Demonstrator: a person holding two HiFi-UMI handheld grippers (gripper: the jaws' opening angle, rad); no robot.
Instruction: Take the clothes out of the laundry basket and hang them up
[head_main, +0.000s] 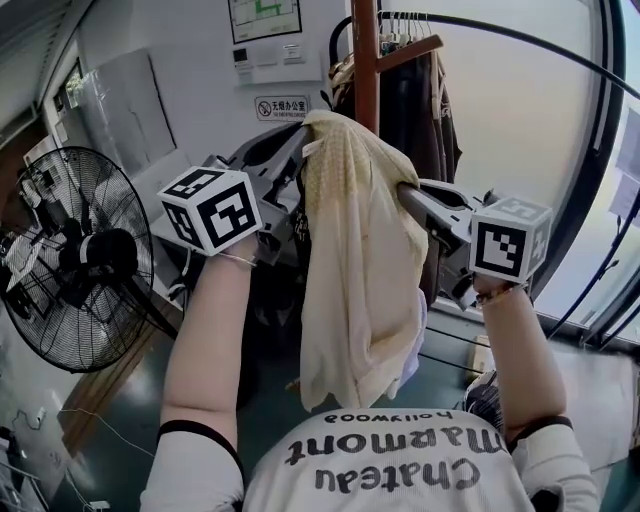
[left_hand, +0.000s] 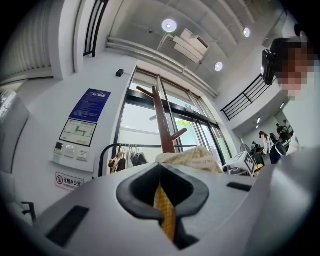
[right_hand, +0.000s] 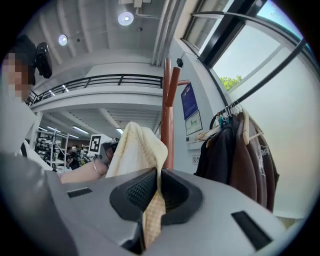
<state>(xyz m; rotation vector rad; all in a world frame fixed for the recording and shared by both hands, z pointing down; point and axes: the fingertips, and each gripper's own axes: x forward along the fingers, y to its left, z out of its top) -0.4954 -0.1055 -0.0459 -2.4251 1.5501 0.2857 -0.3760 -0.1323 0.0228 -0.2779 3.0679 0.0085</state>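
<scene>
A pale yellow checked garment (head_main: 355, 260) hangs in folds between my two grippers, held up in front of the wooden coat stand (head_main: 365, 60). My left gripper (head_main: 298, 150) is shut on the garment's upper left edge; a strip of the cloth (left_hand: 165, 210) shows pinched between its jaws. My right gripper (head_main: 405, 195) is shut on the garment's right side, with cloth (right_hand: 152, 215) squeezed between its jaws. The cloth bulges up over both grippers and droops down toward my chest. No laundry basket is in view.
A clothes rail (head_main: 500, 35) with dark jackets on hangers (head_main: 420, 90) stands behind the stand, at the right. A large black floor fan (head_main: 75, 255) is at the left. Glass doors (left_hand: 165, 125) and a wall panel (left_hand: 77, 135) lie beyond.
</scene>
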